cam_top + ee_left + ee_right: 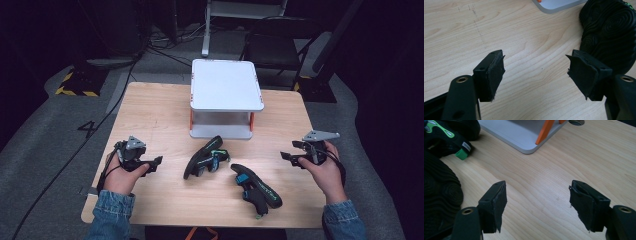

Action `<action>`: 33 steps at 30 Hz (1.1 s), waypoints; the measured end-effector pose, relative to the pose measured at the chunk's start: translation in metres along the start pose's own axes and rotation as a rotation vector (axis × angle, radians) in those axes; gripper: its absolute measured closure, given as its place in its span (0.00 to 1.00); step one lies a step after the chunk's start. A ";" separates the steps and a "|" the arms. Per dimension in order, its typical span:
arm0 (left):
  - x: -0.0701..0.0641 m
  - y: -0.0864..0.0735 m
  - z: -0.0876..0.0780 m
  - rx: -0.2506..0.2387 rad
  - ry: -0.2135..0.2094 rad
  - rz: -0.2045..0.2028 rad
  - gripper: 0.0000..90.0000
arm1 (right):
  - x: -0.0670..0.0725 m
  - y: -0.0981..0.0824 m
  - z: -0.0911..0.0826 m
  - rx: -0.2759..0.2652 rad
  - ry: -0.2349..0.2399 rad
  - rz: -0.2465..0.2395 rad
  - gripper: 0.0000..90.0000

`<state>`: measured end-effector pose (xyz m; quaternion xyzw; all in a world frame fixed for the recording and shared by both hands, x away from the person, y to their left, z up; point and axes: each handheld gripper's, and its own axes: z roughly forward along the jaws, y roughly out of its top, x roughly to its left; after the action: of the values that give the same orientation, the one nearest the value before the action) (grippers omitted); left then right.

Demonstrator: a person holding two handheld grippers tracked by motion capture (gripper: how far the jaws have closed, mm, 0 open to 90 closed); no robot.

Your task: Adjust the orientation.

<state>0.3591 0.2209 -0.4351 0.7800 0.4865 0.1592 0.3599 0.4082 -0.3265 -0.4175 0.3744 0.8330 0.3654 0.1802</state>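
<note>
Nothing is picked up yet — I am holding my left gripper low over the left side of the table, its jaws standing apart with only bare wood between them. It is pointing toward the left shoe, which is lying on its side near the table's middle, sole turned my way, just in front of the white two-tier stand. In the left gripper view that ribbed sole is sitting just beyond the right-hand jaw, near but not touched.

The right shoe is lying a little nearer to me, angled toward the table's front edge, apart from the first one. Neither shoe is resting on the stand; both shelves look bare as far as I can see.

I am keeping my right gripper over the right side, jaws likewise spread on nothing, aimed inward at the shoes.

So I am judging the work as barely started: both shoes are waiting to be gripped and moved.

Hard to read — the stand's lower shelf is mostly shadowed by the top one, the shoes are cut off at the edges of both gripper views, and the room beyond the table is going dark.
</note>
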 end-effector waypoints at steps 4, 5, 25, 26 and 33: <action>-0.002 0.004 0.001 -0.008 -0.004 0.014 0.32 | 0.006 0.000 -0.001 0.002 0.019 -0.007 0.31; -0.005 0.007 0.002 -0.010 -0.012 0.019 0.32 | 0.011 0.000 -0.002 0.011 0.037 -0.008 0.30; -0.013 0.015 0.013 0.008 -0.054 0.069 0.31 | 0.100 0.017 0.015 0.148 0.327 -0.229 0.26; -0.014 0.015 0.014 0.011 -0.060 0.071 0.30 | 0.102 0.016 0.017 0.158 0.326 -0.236 0.26; -0.016 0.015 0.018 0.018 -0.067 0.081 0.30 | 0.112 0.011 0.033 0.185 0.310 -0.228 0.30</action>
<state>0.3719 0.1959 -0.4353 0.8072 0.4434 0.1430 0.3623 0.3591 -0.2214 -0.4342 0.2322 0.9176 0.3180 0.0550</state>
